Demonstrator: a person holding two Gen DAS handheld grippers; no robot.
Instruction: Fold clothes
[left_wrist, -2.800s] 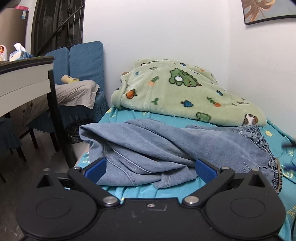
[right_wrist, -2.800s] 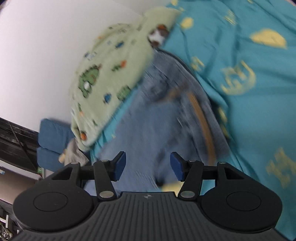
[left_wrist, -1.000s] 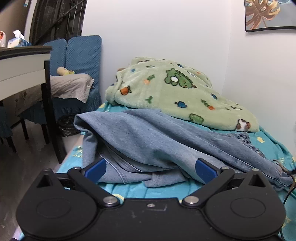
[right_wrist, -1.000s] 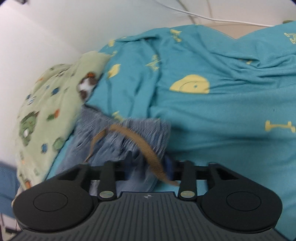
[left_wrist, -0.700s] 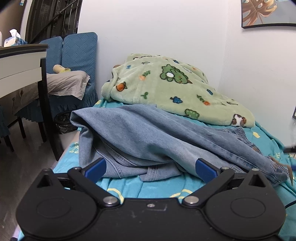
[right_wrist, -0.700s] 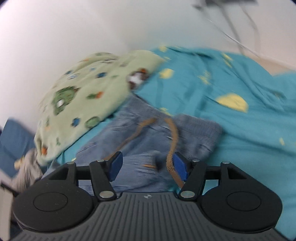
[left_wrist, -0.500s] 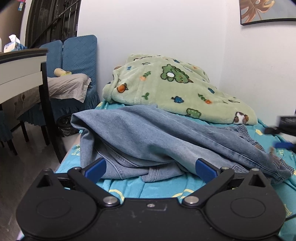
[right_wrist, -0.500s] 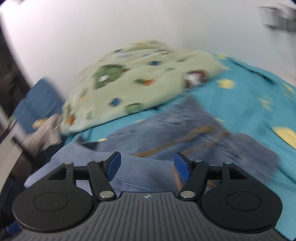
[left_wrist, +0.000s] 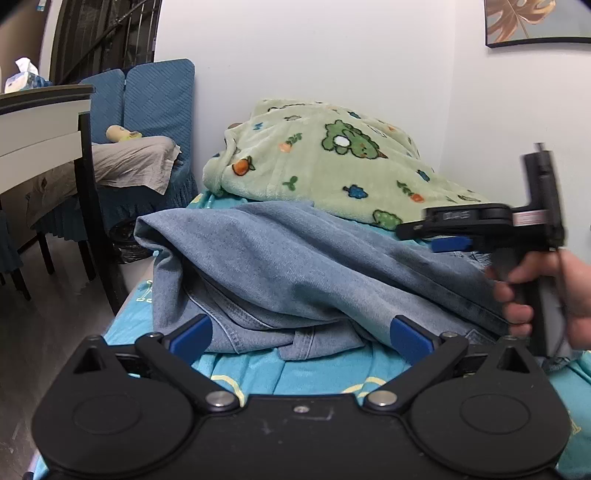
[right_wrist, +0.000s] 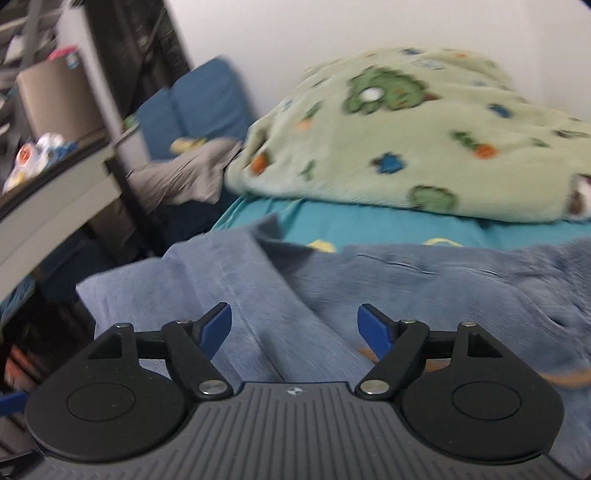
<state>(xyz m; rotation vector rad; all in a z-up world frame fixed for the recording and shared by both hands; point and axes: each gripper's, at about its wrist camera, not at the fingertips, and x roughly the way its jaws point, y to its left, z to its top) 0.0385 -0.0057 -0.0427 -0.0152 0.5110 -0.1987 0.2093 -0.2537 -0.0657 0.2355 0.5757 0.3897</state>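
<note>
Jeans (left_wrist: 295, 266) heaped on bed (left_wrist: 251, 369), half folded. My right gripper (right_wrist: 294, 325) fingers opening, nothing between; left gripper (left_wrist: 301, 334) fingers apart, empty. I'd grab hem, pull flat.

We see the jeans (left_wrist: 280, 266) heaped on the bed (left_wrist: 258, 369), a blanket (left_wrist: 332, 162) behind them by the wall, and a desk (left_wrist: 40, 122) and chairs (left_wrist: 155, 103) to the left.

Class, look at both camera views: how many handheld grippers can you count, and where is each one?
2. The left gripper sits at the near edge of the bed, jaws wide before the jeans. The right gripper, held in a hand, hovers over the jeans, jaws opening, nothing between them.
</note>
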